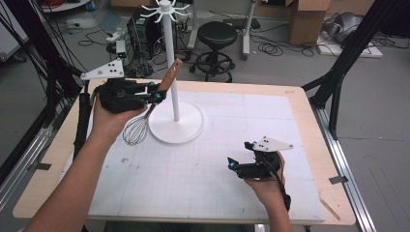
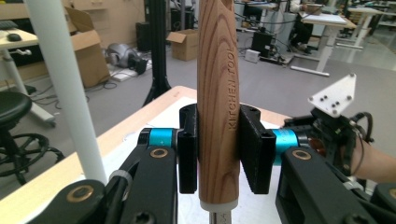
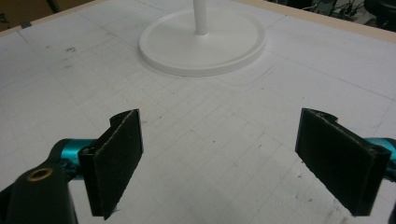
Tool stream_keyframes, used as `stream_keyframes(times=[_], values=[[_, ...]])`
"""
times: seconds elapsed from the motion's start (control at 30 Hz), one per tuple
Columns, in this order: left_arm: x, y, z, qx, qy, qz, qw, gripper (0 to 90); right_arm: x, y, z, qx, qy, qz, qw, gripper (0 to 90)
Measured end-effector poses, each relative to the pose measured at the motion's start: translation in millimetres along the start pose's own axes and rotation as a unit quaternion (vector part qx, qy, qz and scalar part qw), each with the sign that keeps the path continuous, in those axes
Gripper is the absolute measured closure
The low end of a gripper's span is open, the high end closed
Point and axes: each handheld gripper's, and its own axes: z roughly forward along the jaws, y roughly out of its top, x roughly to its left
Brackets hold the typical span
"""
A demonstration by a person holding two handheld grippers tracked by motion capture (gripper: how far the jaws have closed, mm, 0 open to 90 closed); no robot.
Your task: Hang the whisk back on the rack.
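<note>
A whisk with a wooden handle (image 1: 170, 75) (image 2: 218, 93) and a wire head (image 1: 135, 130) hangs tilted above the mat, handle up. My left gripper (image 1: 155, 92) (image 2: 218, 149) is shut on that handle, the pads pressing both its sides. Just right of it stands a white hook stand (image 1: 170, 58), its pole (image 2: 65, 88) close to the handle and its round base (image 1: 176, 126) (image 3: 203, 42) on the mat. Hooks spread from the stand's top. My right gripper (image 1: 233, 163) (image 3: 233, 158) hovers low over the mat at the front right, open, with nothing between its jaws.
A white gridded mat (image 1: 217, 183) covers the wooden table (image 1: 309, 125). Behind the table are a black stool (image 1: 216, 34), cardboard boxes (image 1: 307, 19) and floor cables. Black frame posts (image 1: 338, 82) stand at both table sides.
</note>
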Motion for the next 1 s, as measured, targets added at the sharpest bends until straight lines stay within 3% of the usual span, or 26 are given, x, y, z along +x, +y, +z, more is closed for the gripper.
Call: stream_keyframes(times=[0.5, 1.0], values=[[-0.3, 36.2, 6.2, -0.019, 0.024, 0.024, 0.9992, 70.6, -0.5, -0.6, -0.3, -0.002, 0.001, 0.001, 1.0000, 13.7], [8.5, 53.0, 6.2, -0.027, 0.027, 0.019, 0.9991, 70.6, -0.5, -1.1, 0.4, 0.000, 0.002, 0.002, 1.0000, 13.7]])
